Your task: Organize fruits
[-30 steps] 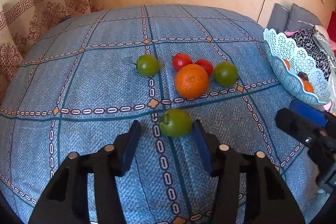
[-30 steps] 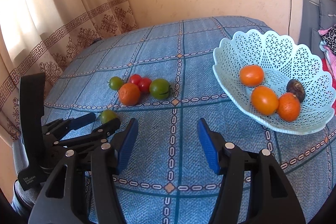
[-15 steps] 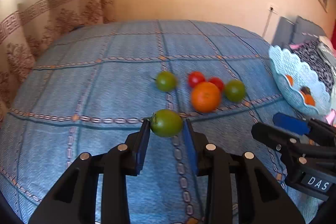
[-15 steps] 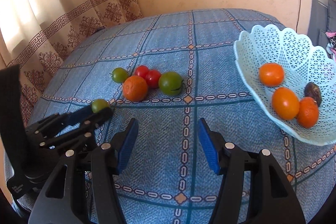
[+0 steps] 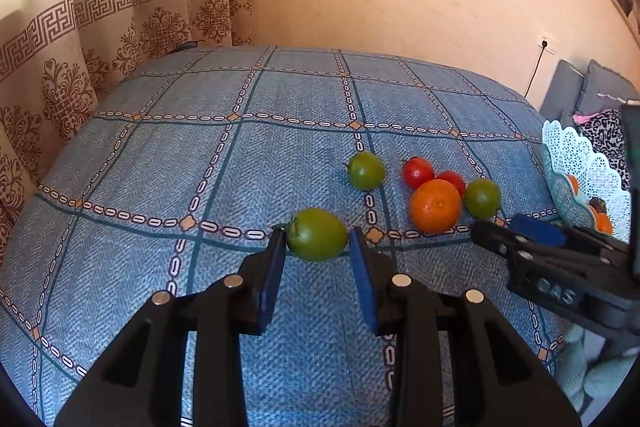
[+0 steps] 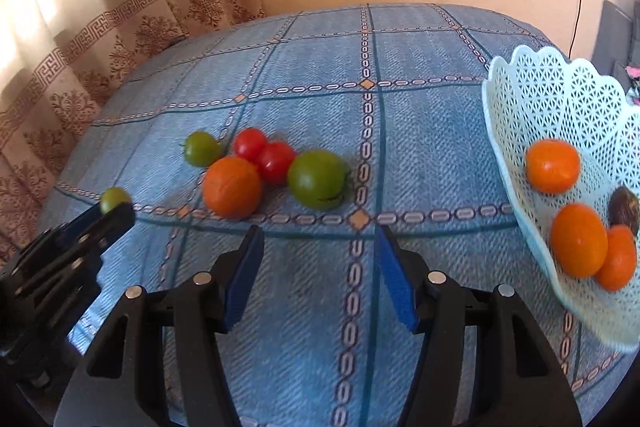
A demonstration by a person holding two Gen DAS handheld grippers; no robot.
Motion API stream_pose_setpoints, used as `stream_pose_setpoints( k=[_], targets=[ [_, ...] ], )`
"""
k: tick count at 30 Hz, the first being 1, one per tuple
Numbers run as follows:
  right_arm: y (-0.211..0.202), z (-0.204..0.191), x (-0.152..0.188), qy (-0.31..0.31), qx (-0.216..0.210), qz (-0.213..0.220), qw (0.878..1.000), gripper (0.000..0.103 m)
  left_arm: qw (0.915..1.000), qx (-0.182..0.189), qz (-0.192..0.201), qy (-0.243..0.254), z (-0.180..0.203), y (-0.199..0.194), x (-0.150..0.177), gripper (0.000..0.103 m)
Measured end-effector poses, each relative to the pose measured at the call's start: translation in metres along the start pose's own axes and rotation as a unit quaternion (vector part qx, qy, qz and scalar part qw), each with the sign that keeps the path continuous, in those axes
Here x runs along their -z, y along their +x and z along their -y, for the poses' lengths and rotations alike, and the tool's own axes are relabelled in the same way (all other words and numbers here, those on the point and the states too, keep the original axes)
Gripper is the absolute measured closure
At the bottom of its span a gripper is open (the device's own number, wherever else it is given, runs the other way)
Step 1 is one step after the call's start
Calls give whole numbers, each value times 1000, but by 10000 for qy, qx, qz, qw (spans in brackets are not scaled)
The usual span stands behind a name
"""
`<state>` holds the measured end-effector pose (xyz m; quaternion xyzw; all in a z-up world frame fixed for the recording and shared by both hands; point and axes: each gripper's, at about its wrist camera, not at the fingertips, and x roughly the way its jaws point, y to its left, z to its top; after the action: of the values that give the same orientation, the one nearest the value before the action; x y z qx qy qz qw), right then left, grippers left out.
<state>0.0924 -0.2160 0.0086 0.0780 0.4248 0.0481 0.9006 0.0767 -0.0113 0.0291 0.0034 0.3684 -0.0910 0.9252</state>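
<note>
**Green tomato clamped, basket to the right**

Left gripper (image 5: 317, 251) clamped on green tomato (image 5: 317, 235), long axis crosswise between pads, lifted above bedspread (image 5: 168, 155). Basket (image 5: 576, 163) off to right of tomato, past orange (image 5: 435, 205). Right gripper (image 6: 320, 267) apart, empty, nearer basket.

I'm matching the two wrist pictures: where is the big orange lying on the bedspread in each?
Left wrist: the orange is right of centre, just right of the held green tomato.
Right wrist: the orange is left of centre.
Shared landmark: the two red tomatoes touching behind it.
</note>
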Motion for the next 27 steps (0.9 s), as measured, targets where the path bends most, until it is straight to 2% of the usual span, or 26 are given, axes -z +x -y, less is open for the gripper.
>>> stream_pose_setpoints(
  k=[3,8,13,15,21,27],
  targets=[
    [9,-1,-6,-126,152,29,9998,44,10000,16,-1,-5,-1,1,0,70],
    [17,0,-16,-199,170,80,9996,46,10000,22,-26,-27,0,2,2,70],
    [21,5,-22,-195,95,116,9997,56,10000,33,-40,-25,-1,3,1,70],
    [20,5,-22,-215,45,108,9997,66,10000,39,-47,-28,-2,4,1,70],
    [13,2,-17,-244,17,145,9996,67,10000,70,-42,-8,-1,4,1,70],
    [-11,-3,-10,-160,-139,353,9992,67,9999,105,-4,51,2,2,2,70]
  ],
)
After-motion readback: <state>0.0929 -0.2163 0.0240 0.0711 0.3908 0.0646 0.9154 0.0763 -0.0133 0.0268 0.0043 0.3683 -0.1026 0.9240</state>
